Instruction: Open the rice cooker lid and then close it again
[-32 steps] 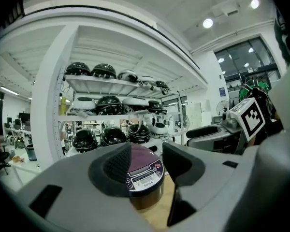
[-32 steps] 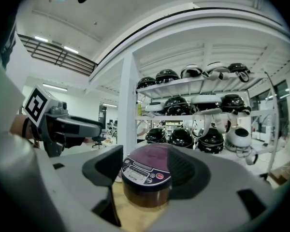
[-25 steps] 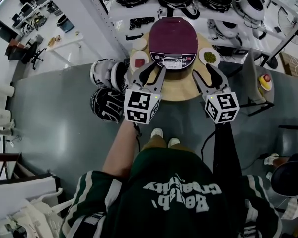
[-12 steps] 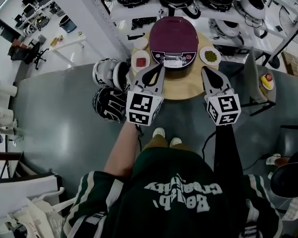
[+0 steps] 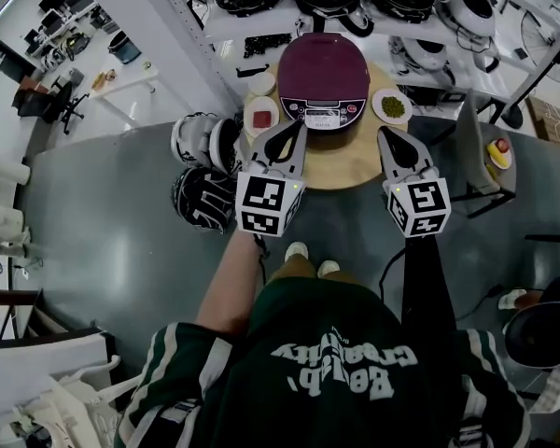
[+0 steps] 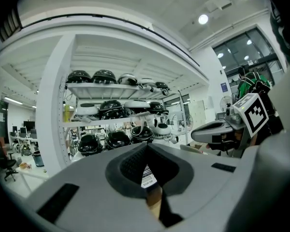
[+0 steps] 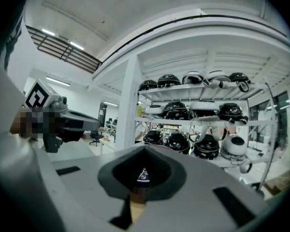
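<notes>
The rice cooker lid lies down, seemingly latched, fitting either end of the task; left gripper and right gripper hover nearby, jaws pressed together, empty.

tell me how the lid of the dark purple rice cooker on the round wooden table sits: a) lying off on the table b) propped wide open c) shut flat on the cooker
C: the lid of the dark purple rice cooker lies flat and closed, with its control panel showing in front.
</notes>
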Demonstrator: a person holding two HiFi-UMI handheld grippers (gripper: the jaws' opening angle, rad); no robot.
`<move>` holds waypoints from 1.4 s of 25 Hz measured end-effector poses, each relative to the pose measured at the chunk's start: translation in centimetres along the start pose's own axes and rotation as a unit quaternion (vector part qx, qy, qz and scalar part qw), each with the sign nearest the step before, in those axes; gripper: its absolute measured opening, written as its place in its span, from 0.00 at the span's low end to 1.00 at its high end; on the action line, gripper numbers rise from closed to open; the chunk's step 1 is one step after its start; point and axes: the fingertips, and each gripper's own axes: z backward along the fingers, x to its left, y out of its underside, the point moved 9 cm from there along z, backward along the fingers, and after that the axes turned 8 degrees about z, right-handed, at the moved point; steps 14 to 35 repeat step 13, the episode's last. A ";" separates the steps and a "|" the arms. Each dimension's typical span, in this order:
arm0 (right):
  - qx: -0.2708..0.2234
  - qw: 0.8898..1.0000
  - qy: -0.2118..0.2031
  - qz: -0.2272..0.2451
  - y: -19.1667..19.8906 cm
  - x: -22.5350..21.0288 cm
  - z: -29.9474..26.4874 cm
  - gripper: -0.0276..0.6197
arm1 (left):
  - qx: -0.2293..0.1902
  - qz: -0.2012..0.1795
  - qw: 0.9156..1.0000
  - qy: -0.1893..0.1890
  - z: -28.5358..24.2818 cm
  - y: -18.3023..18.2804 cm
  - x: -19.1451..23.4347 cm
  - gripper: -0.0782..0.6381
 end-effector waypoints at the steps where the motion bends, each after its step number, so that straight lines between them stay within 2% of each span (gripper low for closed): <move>1: 0.000 1.000 0.000 0.000 0.1 0.0 0.0 0.05 | 0.001 0.000 1.000 -0.002 -0.1 0.1 0.1 0.11; 7: 0.001 1.000 0.001 -0.001 0.2 0.1 -0.2 0.05 | -0.012 0.000 0.999 -0.035 0.4 0.0 0.6 0.11; 13: 0.002 1.000 0.003 -0.001 0.3 -0.1 -0.5 0.05 | -0.007 -0.004 1.000 0.006 0.9 -0.2 0.1 0.11; 35: 0.002 1.000 0.003 -0.001 0.3 -0.1 -0.5 0.05 | -0.007 -0.004 1.000 0.006 0.9 -0.2 0.1 0.11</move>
